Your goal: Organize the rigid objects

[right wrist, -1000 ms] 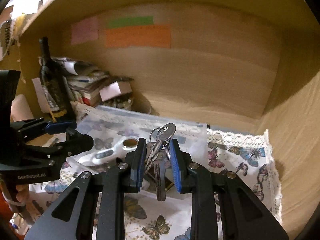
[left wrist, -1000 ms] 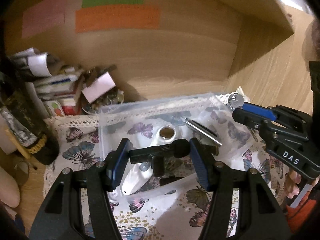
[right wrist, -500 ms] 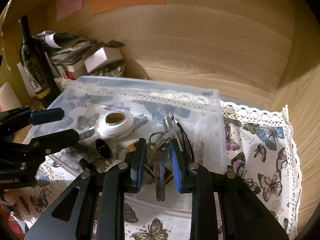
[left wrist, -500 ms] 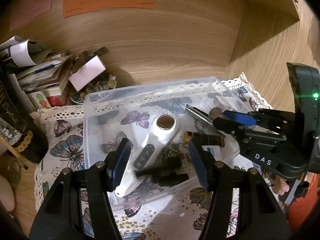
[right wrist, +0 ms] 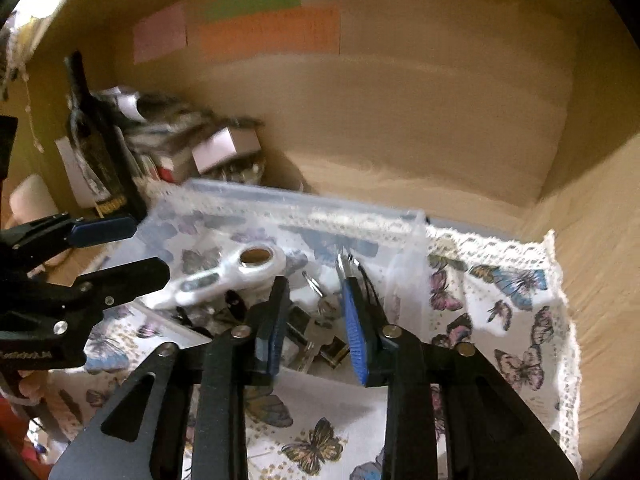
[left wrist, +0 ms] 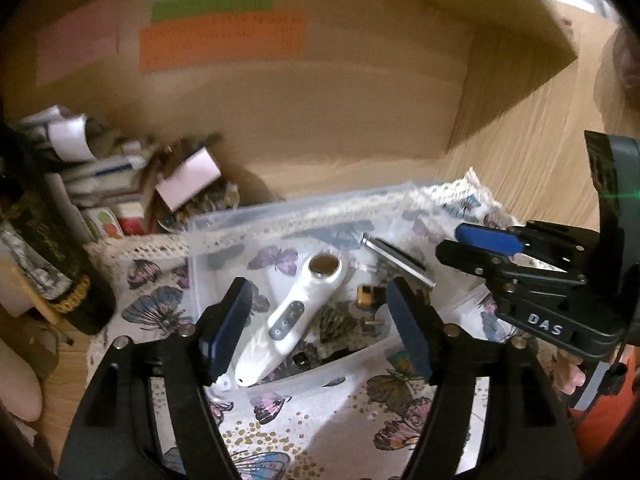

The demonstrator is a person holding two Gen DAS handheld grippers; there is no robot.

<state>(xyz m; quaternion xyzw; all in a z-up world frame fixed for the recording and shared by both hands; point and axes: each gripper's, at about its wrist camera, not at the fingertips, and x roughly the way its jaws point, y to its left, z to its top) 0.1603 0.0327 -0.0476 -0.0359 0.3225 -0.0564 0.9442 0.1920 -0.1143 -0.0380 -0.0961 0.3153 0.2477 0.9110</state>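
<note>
My two grippers, left (left wrist: 318, 320) and right (right wrist: 314, 322), both gape empty over one clear bin (left wrist: 240, 216); my keys (right wrist: 320, 320), pinched before, now lie inside it beside one white handheld device (left wrist: 298, 316).

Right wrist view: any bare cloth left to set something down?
Free: butterfly-print cloth between the clear plastic bin and the right wooden wall. Crowded: bin interior holds the white handheld device and keys; back-left corner has the dark bottle.
</note>
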